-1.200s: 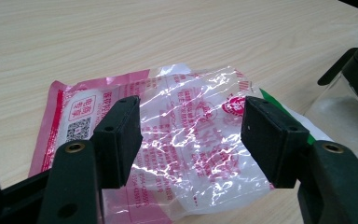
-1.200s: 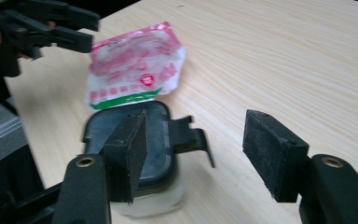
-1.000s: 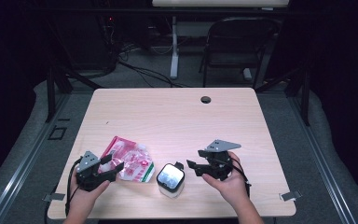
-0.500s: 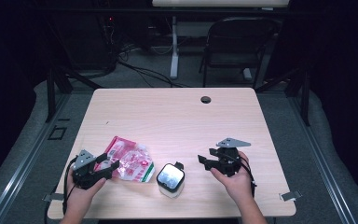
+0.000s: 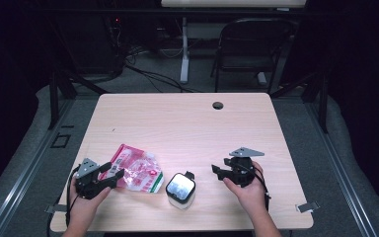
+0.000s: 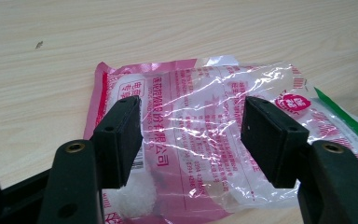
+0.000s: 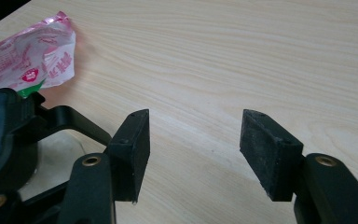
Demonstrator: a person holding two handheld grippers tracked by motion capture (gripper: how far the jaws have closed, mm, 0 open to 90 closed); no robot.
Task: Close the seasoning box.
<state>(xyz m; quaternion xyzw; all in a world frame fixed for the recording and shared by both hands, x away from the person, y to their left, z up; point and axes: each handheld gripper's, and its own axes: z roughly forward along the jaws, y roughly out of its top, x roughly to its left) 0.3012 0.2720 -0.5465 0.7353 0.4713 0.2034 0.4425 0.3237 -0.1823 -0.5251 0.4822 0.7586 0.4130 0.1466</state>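
Observation:
A pink and clear plastic bag (image 5: 137, 170) with red print lies flat on the wooden table (image 5: 187, 123) at the front left. My left gripper (image 5: 113, 170) is open at the bag's left edge, and in the left gripper view the bag (image 6: 205, 140) lies spread under and between the two jaws. A white container with a black lid (image 5: 180, 189) stands at the front centre. My right gripper (image 5: 217, 172) is open to the right of it, with bare table between its jaws. The black lid (image 7: 4, 140) and the bag's corner (image 7: 32, 58) show at the left of the right gripper view.
A small round grommet hole (image 5: 218, 105) sits near the table's far edge. Behind the table stand a black folding chair (image 5: 249, 49) and cables on the floor. The table's front edge lies just below both hands.
My left gripper has turned and slid right onto the bag's edge. My right gripper has drifted slightly right and toward the front edge.

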